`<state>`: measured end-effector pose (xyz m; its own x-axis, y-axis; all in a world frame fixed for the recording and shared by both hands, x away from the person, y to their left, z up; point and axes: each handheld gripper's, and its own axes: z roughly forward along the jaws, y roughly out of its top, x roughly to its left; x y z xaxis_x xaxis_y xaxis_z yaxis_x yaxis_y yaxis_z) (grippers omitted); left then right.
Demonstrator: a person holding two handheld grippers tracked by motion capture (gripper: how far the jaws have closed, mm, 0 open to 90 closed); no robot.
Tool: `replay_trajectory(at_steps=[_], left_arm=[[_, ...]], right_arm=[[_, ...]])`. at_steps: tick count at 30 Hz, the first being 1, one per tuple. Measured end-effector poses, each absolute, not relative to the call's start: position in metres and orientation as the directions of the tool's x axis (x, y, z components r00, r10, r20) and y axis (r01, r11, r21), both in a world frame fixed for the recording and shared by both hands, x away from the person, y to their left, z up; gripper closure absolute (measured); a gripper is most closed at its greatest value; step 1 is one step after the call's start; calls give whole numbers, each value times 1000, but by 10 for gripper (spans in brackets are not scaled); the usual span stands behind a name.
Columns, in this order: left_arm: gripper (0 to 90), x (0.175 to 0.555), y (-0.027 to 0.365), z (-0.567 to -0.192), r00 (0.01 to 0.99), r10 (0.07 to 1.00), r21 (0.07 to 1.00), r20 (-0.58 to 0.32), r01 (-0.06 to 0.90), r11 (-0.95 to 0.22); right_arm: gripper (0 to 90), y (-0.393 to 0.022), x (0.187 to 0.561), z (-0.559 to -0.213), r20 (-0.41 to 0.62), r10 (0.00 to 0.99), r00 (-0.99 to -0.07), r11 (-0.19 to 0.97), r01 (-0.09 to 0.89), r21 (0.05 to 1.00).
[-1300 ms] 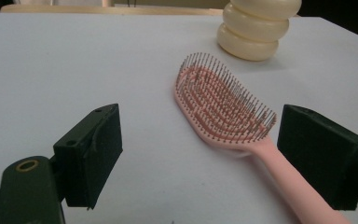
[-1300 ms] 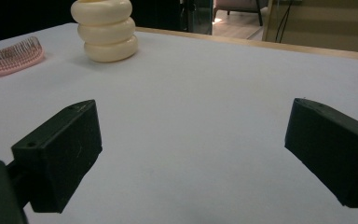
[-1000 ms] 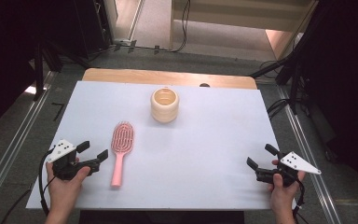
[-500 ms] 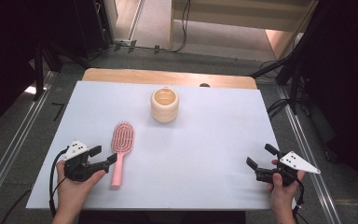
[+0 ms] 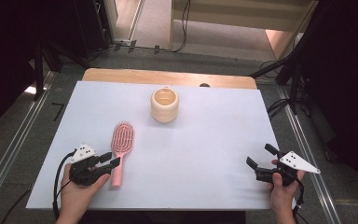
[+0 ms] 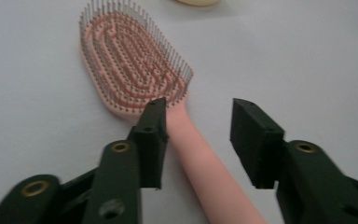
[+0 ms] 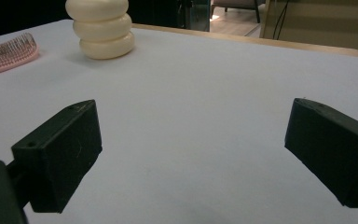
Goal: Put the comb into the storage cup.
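A pink hairbrush (image 5: 122,139) lies bristles up on the white table, its handle pointing toward the front edge. My left gripper (image 5: 112,158) is at the handle. In the left gripper view the pink handle (image 6: 200,158) runs between the jaws of the left gripper (image 6: 198,135), which have just been closing. The left jaw is against the neck, and a gap remains at the right jaw. My right gripper (image 5: 259,155) rests low at the front right, open (image 7: 196,154) with nothing between its fingers.
A cream ribbed cup (image 5: 164,105) stands upright behind the brush, near the table's middle back, also in the right gripper view (image 7: 103,28). A wooden strip (image 5: 168,77) borders the far edge. Bare white tabletop (image 5: 205,154) lies between the two grippers.
My left gripper has moved right up to the brush handle and its jaws have narrowed around it. The right gripper has stayed where it was.
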<state>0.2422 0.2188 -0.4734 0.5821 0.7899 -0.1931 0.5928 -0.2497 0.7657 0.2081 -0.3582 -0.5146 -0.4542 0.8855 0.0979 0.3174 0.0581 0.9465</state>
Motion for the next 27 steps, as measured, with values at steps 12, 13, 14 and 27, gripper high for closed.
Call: replay_trajectory(at_steps=[12,13,14,27], left_arm=[[900,225,199,-480,724,656,704,-215,580,-410],[900,224,198,-481,730,650,695,-210,579,-426],[900,223,197,-482,735,645,687,-209,580,-438],[900,224,210,-490,703,690,631,-173,617,-470]], right_arm=[[21,-358,209,-515,95,888,-451,61,319,946],[21,-358,209,-515,95,888,-451,61,319,946],[21,-358,209,-515,95,888,-451,61,319,946],[21,-359,209,-515,100,887,-450,57,323,945]])
